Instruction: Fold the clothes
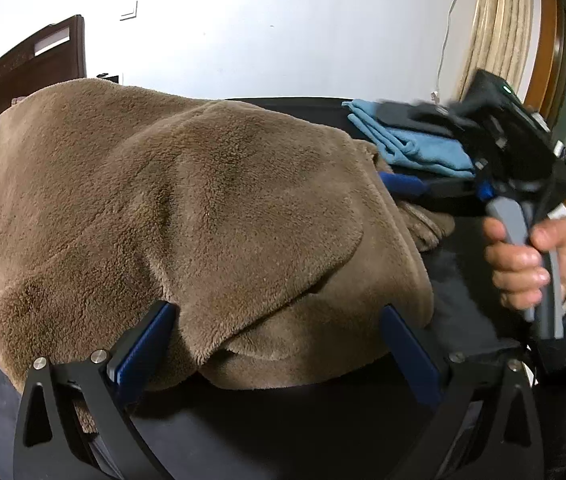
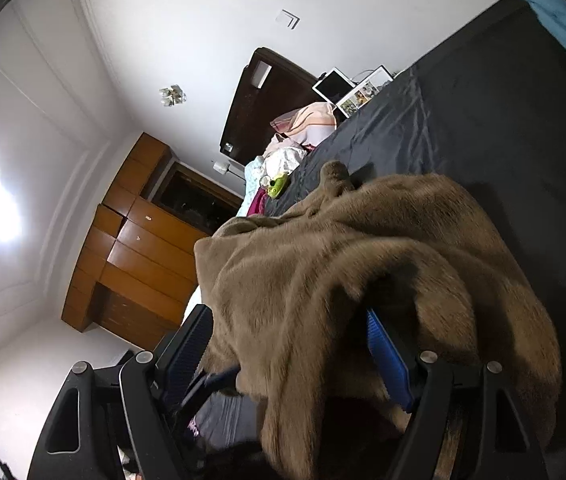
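A brown fleece garment [image 1: 187, 208] lies folded over on a dark bed sheet [image 1: 459, 292]. My left gripper [image 1: 279, 332] is open, its blue pads at either side of the garment's near folded edge. My right gripper [image 1: 407, 184] appears in the left wrist view at the garment's right edge, held by a hand [image 1: 523, 264]. In the right wrist view the right gripper [image 2: 291, 344] stands wide, with the brown garment [image 2: 363, 280] draped between and over its blue pads; whether it pinches the cloth I cannot tell.
A folded light blue cloth [image 1: 411, 140] with dark items on it lies at the bed's far right. Pillows and small clothes [image 2: 299, 136] sit at the head of the bed near a dark headboard [image 2: 263, 92]. A wooden wardrobe [image 2: 135, 248] stands beside the bed.
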`<action>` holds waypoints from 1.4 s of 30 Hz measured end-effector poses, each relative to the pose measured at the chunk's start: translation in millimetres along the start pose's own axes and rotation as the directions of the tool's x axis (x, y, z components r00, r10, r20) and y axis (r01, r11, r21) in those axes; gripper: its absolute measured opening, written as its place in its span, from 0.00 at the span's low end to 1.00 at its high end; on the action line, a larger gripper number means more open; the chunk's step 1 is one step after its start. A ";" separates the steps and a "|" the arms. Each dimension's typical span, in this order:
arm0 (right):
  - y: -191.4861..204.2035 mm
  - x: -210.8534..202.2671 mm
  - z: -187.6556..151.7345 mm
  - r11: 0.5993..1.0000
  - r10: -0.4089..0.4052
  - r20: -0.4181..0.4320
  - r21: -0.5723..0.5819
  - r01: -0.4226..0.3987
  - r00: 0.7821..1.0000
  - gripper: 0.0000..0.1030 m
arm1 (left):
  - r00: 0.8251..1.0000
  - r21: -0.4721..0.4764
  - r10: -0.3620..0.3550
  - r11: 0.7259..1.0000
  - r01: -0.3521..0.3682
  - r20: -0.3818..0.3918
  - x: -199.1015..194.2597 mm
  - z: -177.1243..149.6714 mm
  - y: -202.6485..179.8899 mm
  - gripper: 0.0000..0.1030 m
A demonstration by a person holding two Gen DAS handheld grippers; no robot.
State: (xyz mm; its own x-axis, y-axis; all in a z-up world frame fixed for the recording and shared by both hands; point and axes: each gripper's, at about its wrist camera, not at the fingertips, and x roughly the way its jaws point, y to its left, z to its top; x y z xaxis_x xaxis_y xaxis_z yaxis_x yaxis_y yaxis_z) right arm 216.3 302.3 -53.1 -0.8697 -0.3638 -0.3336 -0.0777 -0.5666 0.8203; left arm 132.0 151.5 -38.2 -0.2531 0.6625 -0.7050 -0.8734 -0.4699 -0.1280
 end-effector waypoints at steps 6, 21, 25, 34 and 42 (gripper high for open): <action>-2.7 16.7 21.6 0.999 0.024 0.046 0.029 -0.026 0.999 0.41 | 1.000 -0.006 -0.007 1.000 0.007 -0.001 -2.6 -0.9 0.5 0.99; 57.6 -54.9 -12.7 0.937 0.112 0.201 -0.348 -0.036 0.973 0.15 | 0.989 0.064 0.061 0.996 -0.070 0.132 -70.0 28.9 -3.9 0.99; 75.1 -69.5 -29.7 0.891 0.157 0.190 -0.450 -0.057 0.969 0.15 | 0.979 0.207 0.080 0.971 -0.119 0.185 -91.5 44.9 -17.1 0.99; 101.0 -81.0 -60.4 0.792 0.204 0.128 -0.604 -0.087 0.971 0.15 | 0.977 0.509 0.071 0.844 -0.167 0.203 -94.9 60.9 -47.9 0.99; 116.0 -85.3 -82.3 0.725 0.211 0.078 -0.680 -0.103 0.974 0.15 | 0.980 0.668 0.080 0.722 -0.183 0.182 -57.8 72.4 -45.6 0.99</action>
State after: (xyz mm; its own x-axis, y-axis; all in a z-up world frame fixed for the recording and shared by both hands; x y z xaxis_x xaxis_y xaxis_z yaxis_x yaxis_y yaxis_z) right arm 321.6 206.8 32.2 -0.9016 -0.4168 -0.1156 0.3650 -0.8767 0.3134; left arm 156.4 176.9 58.9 -0.3942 0.7178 -0.5739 -0.8616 -0.0713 0.5026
